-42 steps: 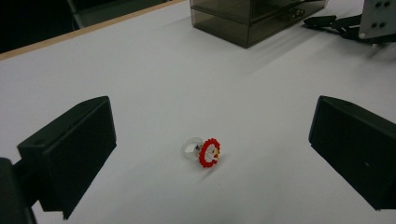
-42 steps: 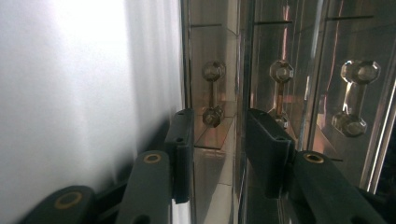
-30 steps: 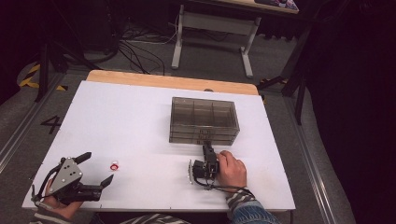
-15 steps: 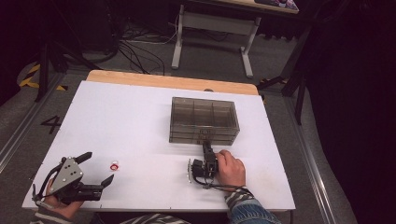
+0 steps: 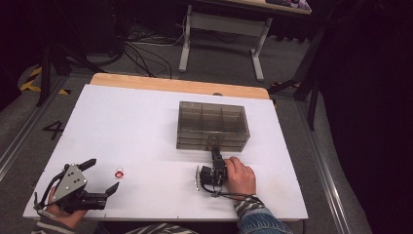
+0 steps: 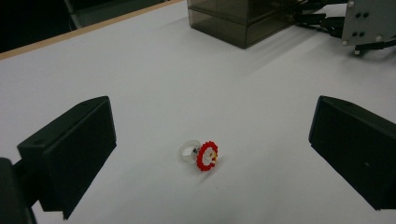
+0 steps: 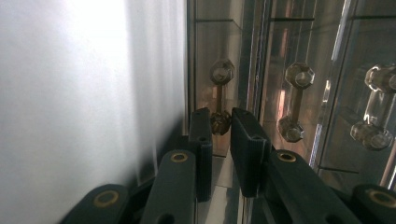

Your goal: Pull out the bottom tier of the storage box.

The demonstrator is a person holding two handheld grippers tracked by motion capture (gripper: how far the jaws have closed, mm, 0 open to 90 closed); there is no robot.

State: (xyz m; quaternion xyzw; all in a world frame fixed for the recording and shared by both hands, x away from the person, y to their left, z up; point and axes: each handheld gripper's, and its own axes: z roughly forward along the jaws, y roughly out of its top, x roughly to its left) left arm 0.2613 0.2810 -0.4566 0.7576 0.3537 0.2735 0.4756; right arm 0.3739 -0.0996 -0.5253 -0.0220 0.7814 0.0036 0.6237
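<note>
1. High view: the drawer box (image 5: 213, 126) stands mid-table; the right gripper (image 5: 215, 157) reaches its front.
2. Left gripper view: the left gripper (image 6: 210, 154) is wide open around a ring (image 6: 201, 155).
3. Right gripper view: the jaws have just been closing and pinch the lowest drawer's knob (image 7: 220, 119). It looks stiff, glossy and slippery, so grip it at the end.

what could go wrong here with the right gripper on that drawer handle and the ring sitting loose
The right gripper has just been closing on one knob end of the bottom drawer's handle, off centre, so it may slip off when pulled. The drawer box stands loose on the table, so a pull might drag the whole box. The ring lies between the open left gripper's jaws and could be knocked away.
</note>
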